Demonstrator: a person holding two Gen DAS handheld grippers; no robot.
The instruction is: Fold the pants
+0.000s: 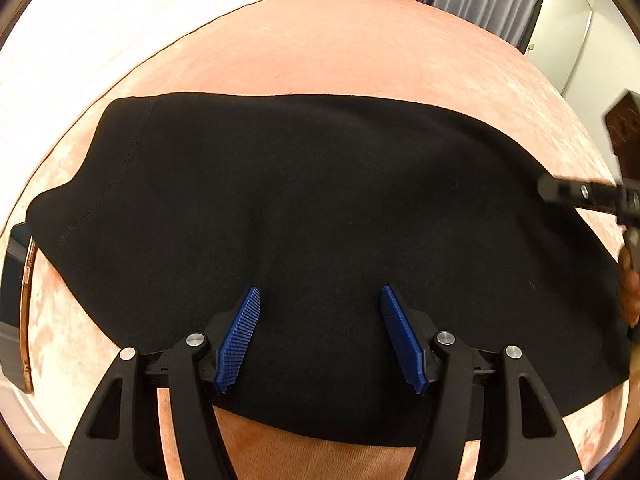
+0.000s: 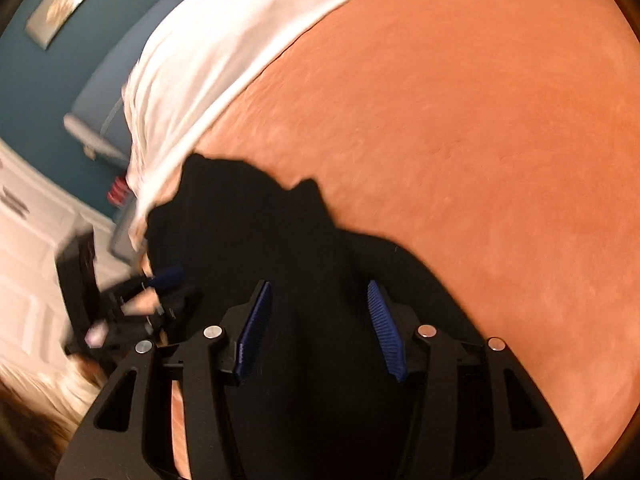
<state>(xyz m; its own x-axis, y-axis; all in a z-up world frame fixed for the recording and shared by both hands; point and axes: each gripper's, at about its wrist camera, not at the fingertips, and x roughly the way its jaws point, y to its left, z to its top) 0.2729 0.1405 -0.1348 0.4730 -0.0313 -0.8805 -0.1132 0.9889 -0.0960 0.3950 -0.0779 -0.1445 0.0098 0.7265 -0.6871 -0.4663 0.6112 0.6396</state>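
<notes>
Black fabric, the pants [image 1: 320, 208], is seen spread flat over a salmon-pink bedspread [image 1: 340, 40], with the long axis running across the left wrist view from left to right. A stitched seam [image 1: 108, 184] is visible near the left end, which is rounded and narrower; whether that end is the waist or the hem cannot be told. The near edge of the cloth lies just past the base of the left gripper [image 1: 320, 340], whose blue ribbed pads [image 1: 240, 340] are held wide apart above the fabric, nothing being clasped between them.

From the right wrist view, the pants [image 2: 248, 224] are seen lengthwise, stretching away toward a white sheet [image 2: 224, 60] at the far side, with a rumpled, uneven far edge. The right gripper [image 2: 320, 332] is likewise spread, its jaws parted over the dark cloth and gripping nothing. The right gripper also appears at the right edge of the left wrist view [image 1: 576, 194], at the far right end of the garment. This view is blurred.
</notes>
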